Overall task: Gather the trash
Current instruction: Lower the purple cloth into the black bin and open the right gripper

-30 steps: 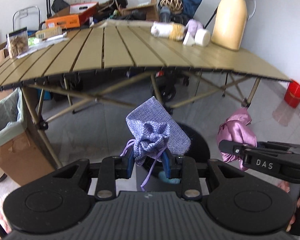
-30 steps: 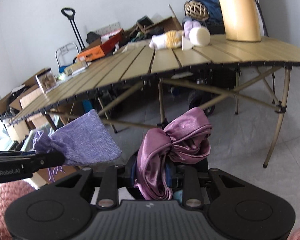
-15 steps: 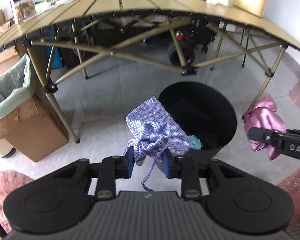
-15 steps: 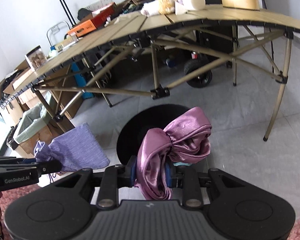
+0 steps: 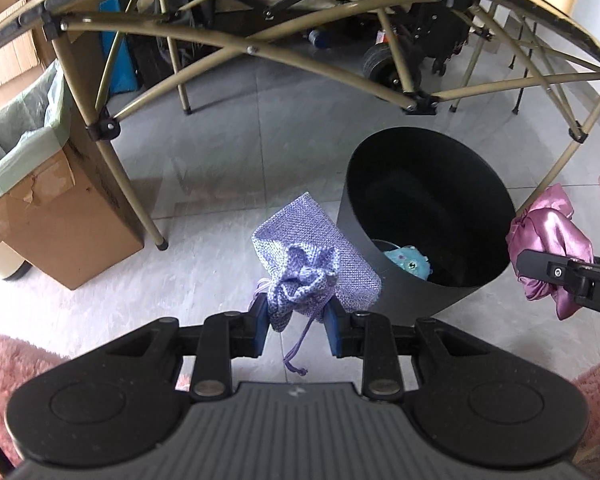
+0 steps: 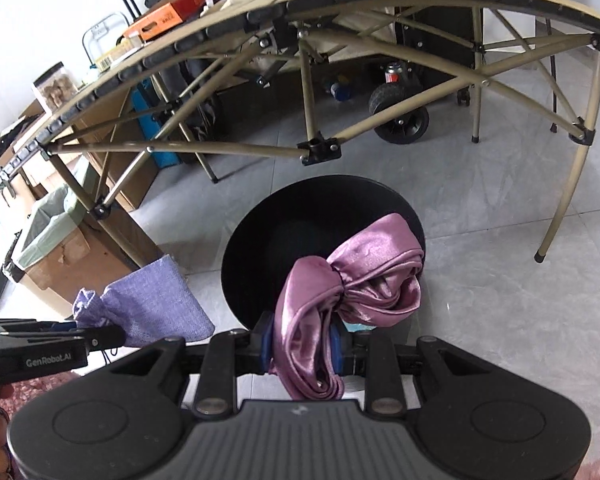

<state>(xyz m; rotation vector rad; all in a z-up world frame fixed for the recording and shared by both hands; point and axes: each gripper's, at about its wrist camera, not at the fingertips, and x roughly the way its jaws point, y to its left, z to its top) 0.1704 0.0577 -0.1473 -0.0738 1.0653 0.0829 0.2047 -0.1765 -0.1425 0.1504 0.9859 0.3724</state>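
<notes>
Left gripper [image 5: 296, 320] clamped on a lavender drawstring pouch [image 5: 312, 264]; right gripper [image 6: 302, 342] clamped on a pink satin pouch [image 6: 352, 284]; both beside a black bin [image 5: 400, 284] holding a teal toy [image 5: 408, 262].

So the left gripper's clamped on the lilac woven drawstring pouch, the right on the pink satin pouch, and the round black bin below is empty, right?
Not empty. The left wrist view shows a teal plush toy lying in the round black bin. The rest holds: the left gripper is shut on the lilac woven drawstring pouch, the right gripper on the pink satin pouch.
</notes>
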